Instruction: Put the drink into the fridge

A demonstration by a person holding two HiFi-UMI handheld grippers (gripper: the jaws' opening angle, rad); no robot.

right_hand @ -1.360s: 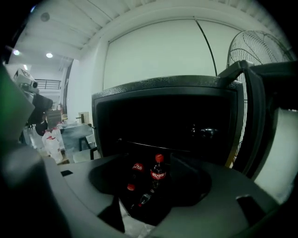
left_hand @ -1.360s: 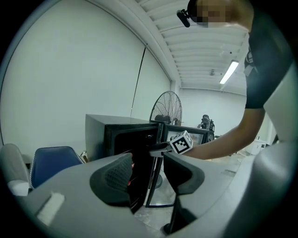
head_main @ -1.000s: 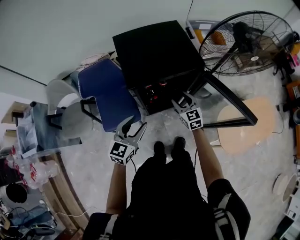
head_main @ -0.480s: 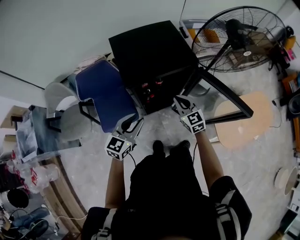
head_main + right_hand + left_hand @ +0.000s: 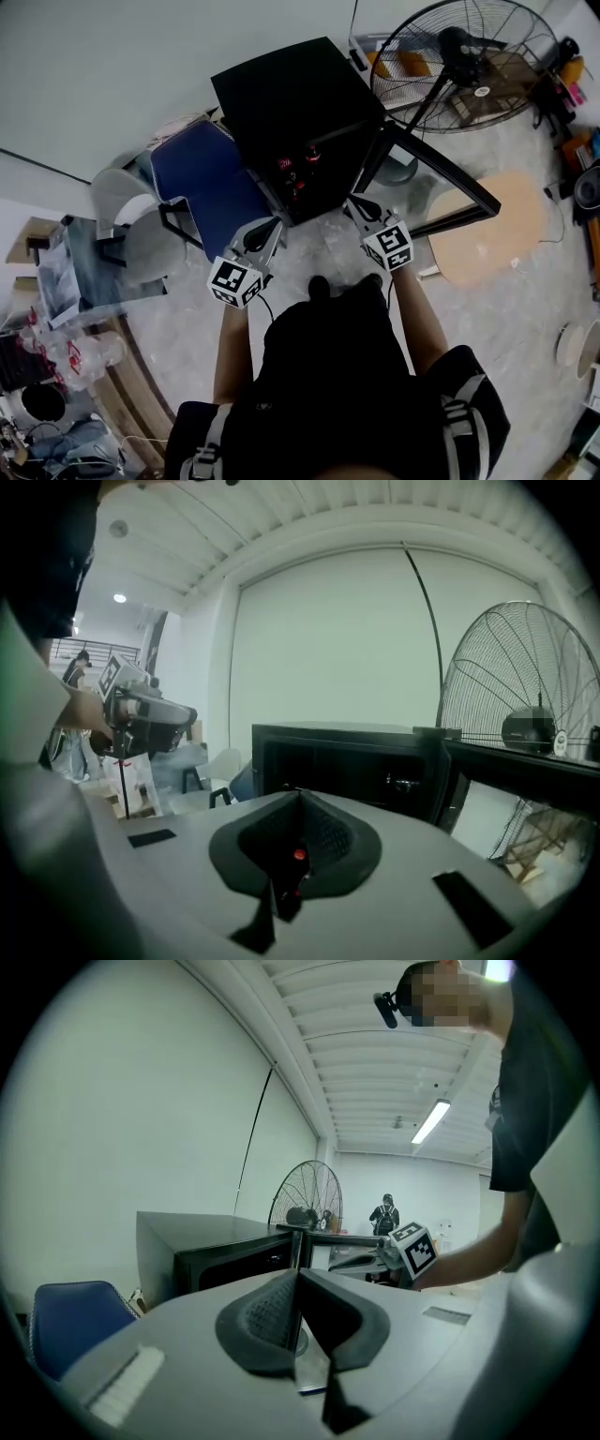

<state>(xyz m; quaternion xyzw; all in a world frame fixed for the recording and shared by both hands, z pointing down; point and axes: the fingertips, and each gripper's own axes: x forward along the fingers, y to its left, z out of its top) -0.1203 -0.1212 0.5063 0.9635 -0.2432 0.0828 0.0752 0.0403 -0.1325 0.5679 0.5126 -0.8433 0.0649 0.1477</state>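
My left gripper [image 5: 266, 228] and right gripper [image 5: 357, 203]: jaws closed, empty, facing the open fridge [image 5: 291, 89]. The red drinks [image 5: 293, 172] inside look light and slick, so grab mid-body.

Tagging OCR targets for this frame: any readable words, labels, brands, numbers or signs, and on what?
No text can be read in any view.
Marker cubes: square code patterns only, no letters or digits.
Plastic bag, left of the head view: red print, too blurred to read.
Fan hub sticker: too small to read.
Fridge: no label shows.
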